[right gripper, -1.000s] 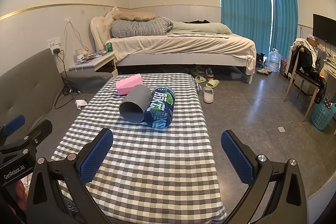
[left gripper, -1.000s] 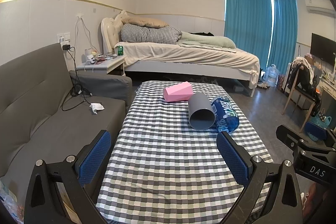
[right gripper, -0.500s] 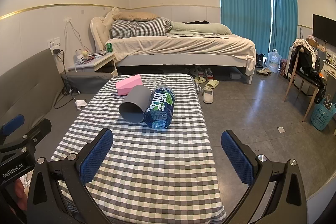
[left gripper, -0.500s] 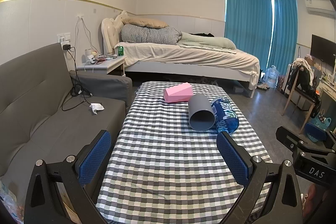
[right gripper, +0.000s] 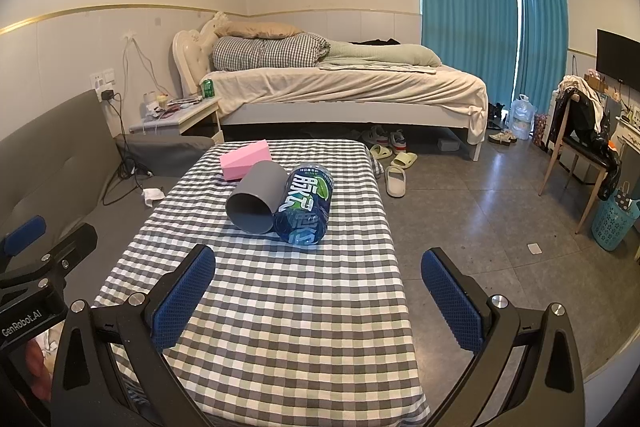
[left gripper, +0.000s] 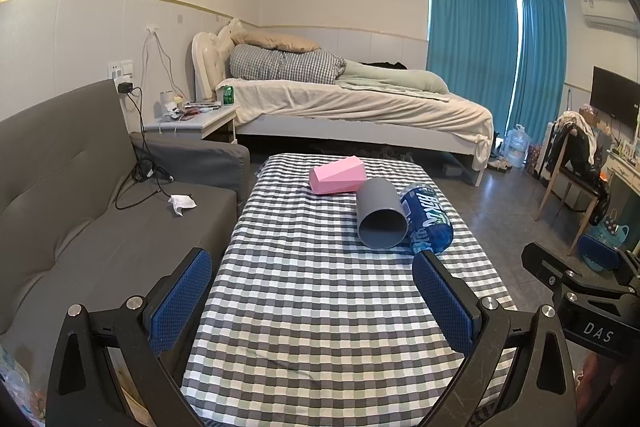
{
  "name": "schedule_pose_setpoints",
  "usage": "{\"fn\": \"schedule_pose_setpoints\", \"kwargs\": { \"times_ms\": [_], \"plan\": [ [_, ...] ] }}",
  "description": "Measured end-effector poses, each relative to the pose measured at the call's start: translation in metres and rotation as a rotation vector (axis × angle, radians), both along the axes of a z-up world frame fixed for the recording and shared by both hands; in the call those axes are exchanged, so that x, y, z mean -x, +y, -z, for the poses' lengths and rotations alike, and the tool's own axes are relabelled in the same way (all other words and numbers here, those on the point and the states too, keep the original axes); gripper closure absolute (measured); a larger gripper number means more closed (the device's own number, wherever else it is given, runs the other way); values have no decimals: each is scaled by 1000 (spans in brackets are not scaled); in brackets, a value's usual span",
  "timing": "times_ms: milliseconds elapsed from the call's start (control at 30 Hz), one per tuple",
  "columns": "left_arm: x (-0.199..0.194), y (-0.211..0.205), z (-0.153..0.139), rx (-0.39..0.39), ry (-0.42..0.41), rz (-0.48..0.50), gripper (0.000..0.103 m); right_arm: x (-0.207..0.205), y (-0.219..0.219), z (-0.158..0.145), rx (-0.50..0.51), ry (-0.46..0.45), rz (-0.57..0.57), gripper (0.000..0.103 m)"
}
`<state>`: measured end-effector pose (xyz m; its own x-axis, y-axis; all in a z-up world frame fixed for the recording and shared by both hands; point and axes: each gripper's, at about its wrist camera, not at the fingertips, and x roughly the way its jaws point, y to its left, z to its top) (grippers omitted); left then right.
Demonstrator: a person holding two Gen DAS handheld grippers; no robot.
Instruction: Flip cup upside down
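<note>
Two grippers nearest, both spread wide and holding nothing: left gripper (left gripper: 312, 291) and right gripper (right gripper: 318, 293), hovering over the near end of the checkered tablecloth (left gripper: 320, 307). Farther along, grey cup (left gripper: 381, 213) lying on its side, open mouth toward the cameras, touching a blue water bottle (left gripper: 426, 221) also on its side. Behind, touching the cup, a pink block (left gripper: 338, 174). Beyond, an unmade bed (left gripper: 352, 103).
</note>
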<state>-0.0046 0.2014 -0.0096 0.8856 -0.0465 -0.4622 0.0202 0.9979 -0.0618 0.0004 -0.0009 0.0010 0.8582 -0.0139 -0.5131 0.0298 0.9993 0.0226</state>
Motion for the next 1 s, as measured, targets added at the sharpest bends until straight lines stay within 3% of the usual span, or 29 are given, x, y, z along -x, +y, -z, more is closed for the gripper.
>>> {"fn": "schedule_pose_setpoints", "kwargs": {
  "times_ms": [567, 767, 1000],
  "plan": [
    [-21, -20, 9, -9, 24, 16, 0, -16, 1, 6, 73, -12, -31, 0],
    [-60, -31, 20, -1, 106, 17, 0, -45, -13, 10, 64, 23, -15, 0],
    [-125, -52, 30, -24, 157, 25, 0, -107, -41, 18, 22, 89, 24, 0]
  ]
}}
